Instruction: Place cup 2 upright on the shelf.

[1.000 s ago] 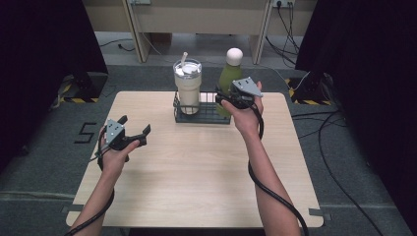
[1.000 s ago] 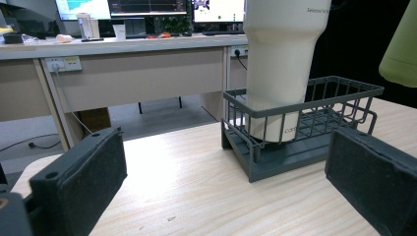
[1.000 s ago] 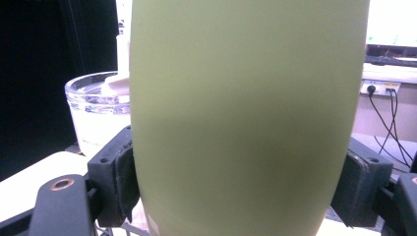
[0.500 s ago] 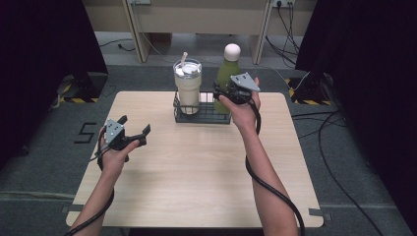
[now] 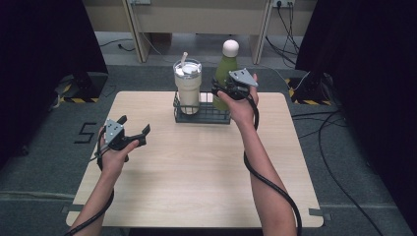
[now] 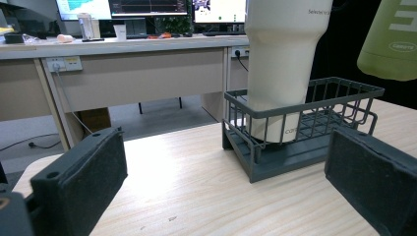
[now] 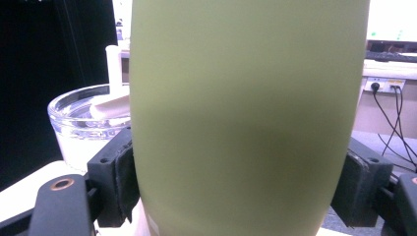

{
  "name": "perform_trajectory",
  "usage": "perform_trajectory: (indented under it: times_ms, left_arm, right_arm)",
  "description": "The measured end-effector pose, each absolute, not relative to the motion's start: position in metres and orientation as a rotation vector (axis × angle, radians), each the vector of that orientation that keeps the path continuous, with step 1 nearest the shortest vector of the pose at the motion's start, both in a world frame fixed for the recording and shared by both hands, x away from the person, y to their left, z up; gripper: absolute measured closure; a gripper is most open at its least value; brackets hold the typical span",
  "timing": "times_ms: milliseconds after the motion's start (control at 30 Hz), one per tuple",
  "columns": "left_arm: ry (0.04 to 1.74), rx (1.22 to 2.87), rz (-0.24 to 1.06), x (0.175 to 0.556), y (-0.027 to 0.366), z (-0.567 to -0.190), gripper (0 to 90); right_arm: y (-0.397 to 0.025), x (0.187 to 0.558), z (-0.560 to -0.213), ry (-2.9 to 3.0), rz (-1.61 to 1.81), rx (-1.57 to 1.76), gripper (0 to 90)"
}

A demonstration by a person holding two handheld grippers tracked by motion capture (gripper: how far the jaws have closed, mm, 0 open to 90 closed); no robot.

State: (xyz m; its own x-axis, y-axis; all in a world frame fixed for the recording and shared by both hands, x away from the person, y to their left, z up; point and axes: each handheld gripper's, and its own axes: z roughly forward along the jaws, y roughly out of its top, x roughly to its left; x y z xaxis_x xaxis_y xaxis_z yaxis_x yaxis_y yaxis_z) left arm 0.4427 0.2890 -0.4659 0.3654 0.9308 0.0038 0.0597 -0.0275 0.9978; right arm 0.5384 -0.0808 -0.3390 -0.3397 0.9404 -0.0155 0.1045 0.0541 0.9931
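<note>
Up front, the pale wooden table (image 5: 196, 167) carries a dark wire basket (image 6: 300, 142) holding a cream tumbler with clear lid and straw (image 5: 187, 86); the olive-green metal bottle (image 5: 224, 73) hangs above the basket's empty side, clamped in the right gripper (image 5: 223, 91), while the left gripper (image 5: 134, 130) gapes over bare wood

**Room and surroundings**

We see a light wooden table (image 5: 196, 172) standing on grey carpet (image 5: 364, 196). Black curtains (image 5: 44, 59) hang at both sides. Behind the table stands a beige desk (image 6: 137, 64) carrying monitors (image 6: 147, 7). Black cables (image 5: 339, 142) trail across the floor.
</note>
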Motion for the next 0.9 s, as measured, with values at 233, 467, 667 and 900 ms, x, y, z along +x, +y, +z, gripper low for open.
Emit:
perform_trajectory:
  times_ms: [233, 467, 667, 900]
  left_arm:
    - [0.965, 1.426, 0.908, 0.443, 0.289, -0.467, 1.5]
    - [0.966, 1.425, 0.909, 0.443, 0.289, -0.467, 1.5]
    - [0.969, 1.427, 0.907, 0.443, 0.290, -0.469, 1.5]
    - [0.969, 1.425, 0.909, 0.443, 0.290, -0.468, 1.6]
  right_arm:
    - [-0.078, 0.547, -0.336, 1.562, 1.376, 1.097, 20.8]
    - [-0.074, 0.558, -0.335, 1.575, 1.361, 1.106, 20.8]
    - [-0.071, 0.568, -0.334, 1.582, 1.344, 1.108, 20.8]
    - [-0.069, 0.579, -0.335, 1.581, 1.335, 1.133, 20.8]
